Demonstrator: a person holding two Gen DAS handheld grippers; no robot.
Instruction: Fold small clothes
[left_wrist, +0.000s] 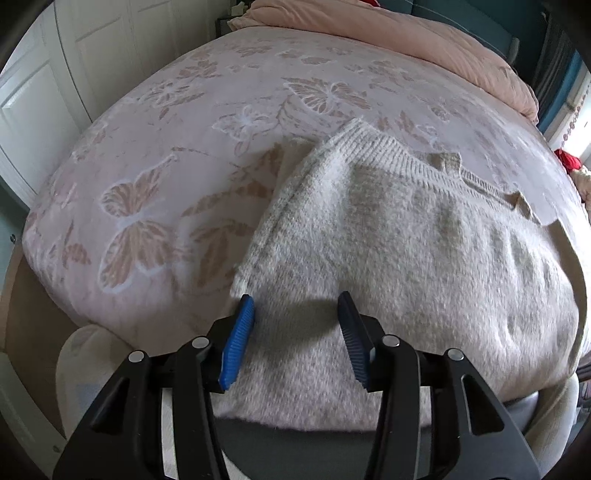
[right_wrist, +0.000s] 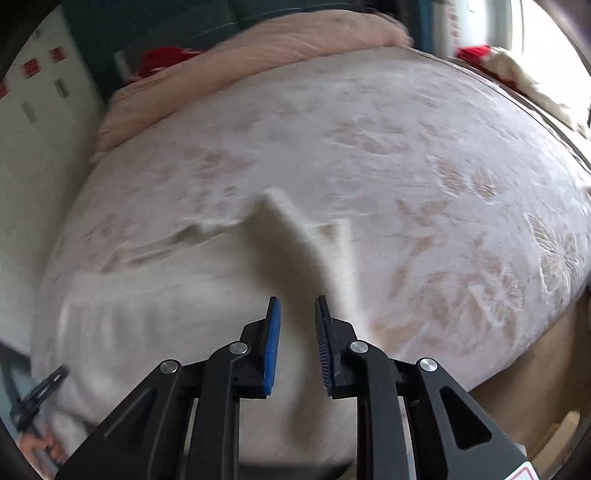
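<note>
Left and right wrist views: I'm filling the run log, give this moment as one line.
stage: folding | item: fuzzy cream knit sweater on butterfly-print bedspread | left gripper: open above sweater | right gripper: open, blurred

Fuzzy knit sweater (left_wrist: 406, 258) on soft, plush bedspread (left_wrist: 166, 147); claw pads (left_wrist: 240, 339) ribbed blue plastic.
</note>
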